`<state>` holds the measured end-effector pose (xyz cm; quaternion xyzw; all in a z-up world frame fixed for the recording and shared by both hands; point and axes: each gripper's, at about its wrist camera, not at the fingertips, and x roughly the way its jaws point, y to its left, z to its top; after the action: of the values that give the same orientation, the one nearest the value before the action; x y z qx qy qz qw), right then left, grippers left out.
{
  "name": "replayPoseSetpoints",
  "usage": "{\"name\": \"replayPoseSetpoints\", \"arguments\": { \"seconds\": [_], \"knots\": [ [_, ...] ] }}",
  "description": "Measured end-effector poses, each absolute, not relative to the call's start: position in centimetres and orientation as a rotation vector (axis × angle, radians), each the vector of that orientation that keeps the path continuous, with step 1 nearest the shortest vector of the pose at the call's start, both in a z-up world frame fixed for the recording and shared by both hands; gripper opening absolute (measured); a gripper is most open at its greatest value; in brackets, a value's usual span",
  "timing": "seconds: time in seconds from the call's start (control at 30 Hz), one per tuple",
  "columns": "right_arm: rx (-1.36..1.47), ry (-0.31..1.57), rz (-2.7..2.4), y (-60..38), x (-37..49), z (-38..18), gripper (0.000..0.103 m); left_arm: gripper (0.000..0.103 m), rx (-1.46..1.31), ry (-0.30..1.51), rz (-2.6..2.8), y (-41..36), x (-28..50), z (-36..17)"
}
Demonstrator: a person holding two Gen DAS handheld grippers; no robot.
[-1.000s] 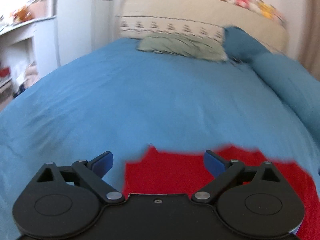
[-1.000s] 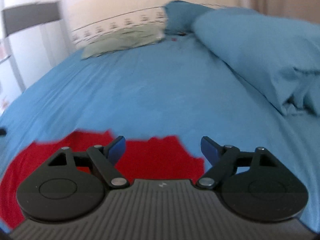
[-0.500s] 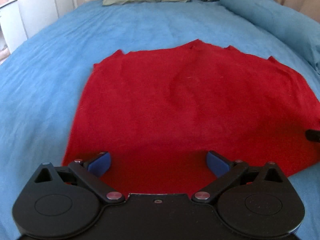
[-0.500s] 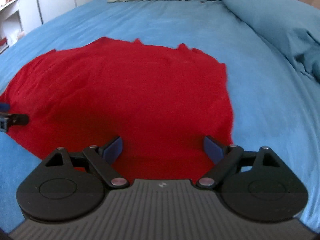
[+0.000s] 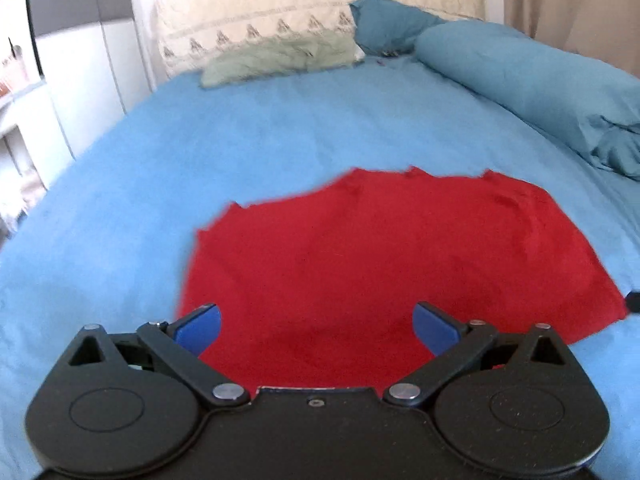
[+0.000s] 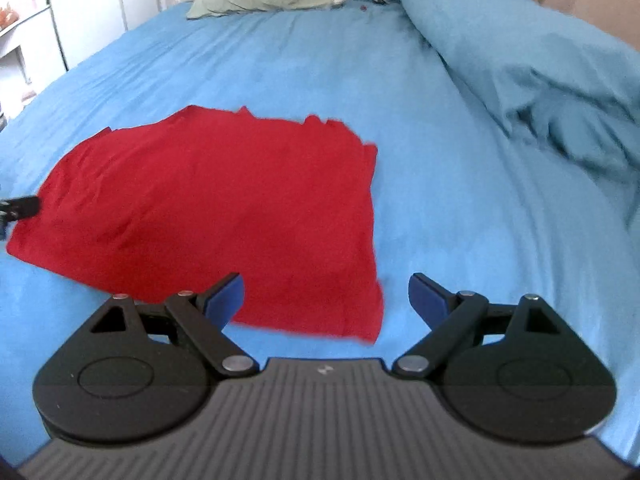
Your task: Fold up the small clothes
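Note:
A red garment (image 5: 384, 264) lies spread flat on the blue bed sheet (image 5: 248, 144); the right wrist view shows it too, red garment (image 6: 216, 208). My left gripper (image 5: 318, 326) hovers open over the garment's near left part, with nothing between its blue pads. My right gripper (image 6: 326, 296) stands open above the garment's near right corner, its right finger over bare sheet. Each gripper's black tip shows at the edge of the other's view.
A rolled blue duvet (image 6: 520, 64) runs along the right side of the bed. A pale green pillow (image 5: 280, 60) and a patterned cream pillow (image 5: 256, 32) lie at the headboard. White furniture (image 5: 80, 72) stands beyond the bed's left edge.
Both grippers stayed open throughout. The views swung down over the garment, then pulled back toward its near edge; the right gripper shifted right to the near right corner.

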<state>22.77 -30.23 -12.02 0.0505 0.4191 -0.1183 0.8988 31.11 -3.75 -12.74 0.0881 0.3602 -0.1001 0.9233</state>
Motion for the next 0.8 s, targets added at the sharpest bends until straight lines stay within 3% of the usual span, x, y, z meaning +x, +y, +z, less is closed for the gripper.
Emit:
{"name": "replayPoseSetpoints", "arguments": {
  "seconds": [0.3,0.67,0.8],
  "knots": [
    [0.455,0.842,-0.392,-30.1,20.2,-17.4,0.103,0.103,0.097,0.829,-0.239,-5.3,31.2,-15.2],
    [0.7,0.56,-0.46,-33.1,21.2,-21.2,0.103,0.103,0.052,0.833,-0.279,-6.7,33.3,-15.3],
    [0.706,0.546,-0.455,-33.5,21.7,-20.6,0.083,0.103,0.032,0.853,-0.279,-6.7,34.6,-15.9]
  ]
}}
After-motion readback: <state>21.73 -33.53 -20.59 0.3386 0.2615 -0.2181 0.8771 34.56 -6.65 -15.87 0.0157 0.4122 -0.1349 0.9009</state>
